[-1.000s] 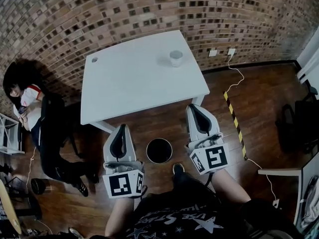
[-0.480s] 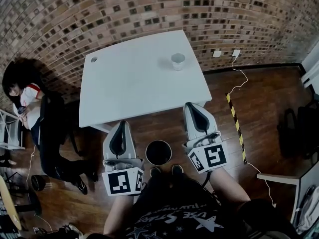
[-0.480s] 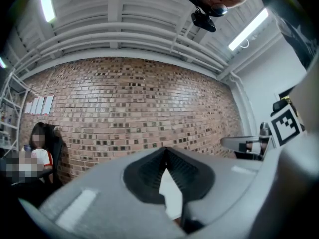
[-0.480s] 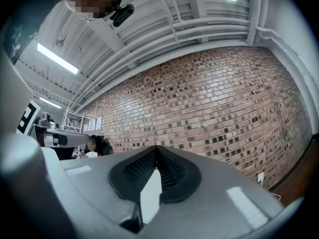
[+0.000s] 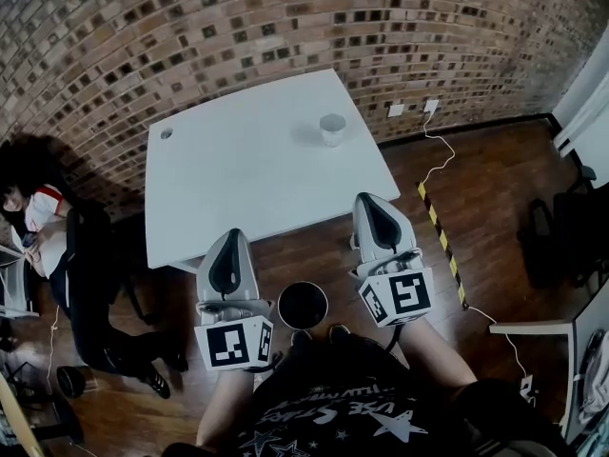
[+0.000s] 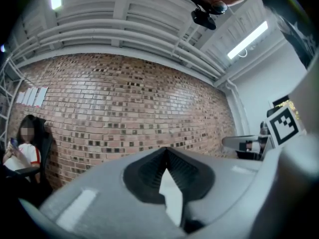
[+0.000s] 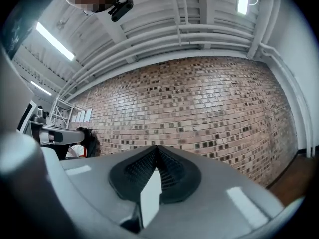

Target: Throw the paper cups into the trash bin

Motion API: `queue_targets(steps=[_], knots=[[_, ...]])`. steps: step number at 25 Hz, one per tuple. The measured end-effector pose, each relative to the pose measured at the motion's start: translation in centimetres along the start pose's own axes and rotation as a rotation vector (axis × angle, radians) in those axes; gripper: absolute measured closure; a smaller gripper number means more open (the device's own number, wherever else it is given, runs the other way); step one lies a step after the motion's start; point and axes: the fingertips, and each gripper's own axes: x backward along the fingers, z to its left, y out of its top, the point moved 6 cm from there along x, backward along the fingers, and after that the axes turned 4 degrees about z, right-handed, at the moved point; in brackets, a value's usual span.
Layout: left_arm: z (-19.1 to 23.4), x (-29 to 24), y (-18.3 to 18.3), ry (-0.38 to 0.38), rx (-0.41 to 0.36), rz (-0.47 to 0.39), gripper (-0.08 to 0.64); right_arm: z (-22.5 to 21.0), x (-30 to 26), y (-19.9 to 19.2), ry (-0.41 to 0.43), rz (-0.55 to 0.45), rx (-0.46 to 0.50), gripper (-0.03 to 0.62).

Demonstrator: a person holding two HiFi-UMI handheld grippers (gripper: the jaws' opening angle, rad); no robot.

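Shifting slightly, the head view now has the table and cup lower in frame than a moment ago, and the seated person slides toward the left edge. Both claws hold much the same spot.

Left claw: clenched, tips meeting, nothing between them, and its own view confirms it. Right claw: same story, pressed shut and empty. Both point up and ahead at the brick wall, tips just over the near edge of the table.

Out from there, the bin stands on the floor between the two claws, right by the person's feet. One cup is in sight, upright near the far right corner of the table, well apart from both claws.

So no cup is in hand yet; this looks like the approach. The right claw seems the nearer one. Next it would need to open its jaws, reach across to the cup and close gently on the wall, since paper crushes easily, then carry it back over the bin.
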Motion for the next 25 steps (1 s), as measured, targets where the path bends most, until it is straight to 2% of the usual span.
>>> queue_targets(steps=[8,16,25], knots=[[3.2,-0.9,-0.4,-0.042,0.019,-0.016,0.555,2.5,-1.9,-0.2,-0.044,0.003,0.031,0.585],[5.7,-2.1,-1.3,-0.108,0.033,-0.021,0.555,3.6,-2.6,-0.3,-0.130,-0.005,0.053,0.584],[5.1,-6.3,-3.1,-0.117,0.034,0.024,0.555,0.4,-5.7,-2.4,-0.153,0.018,0.026,0.585]])
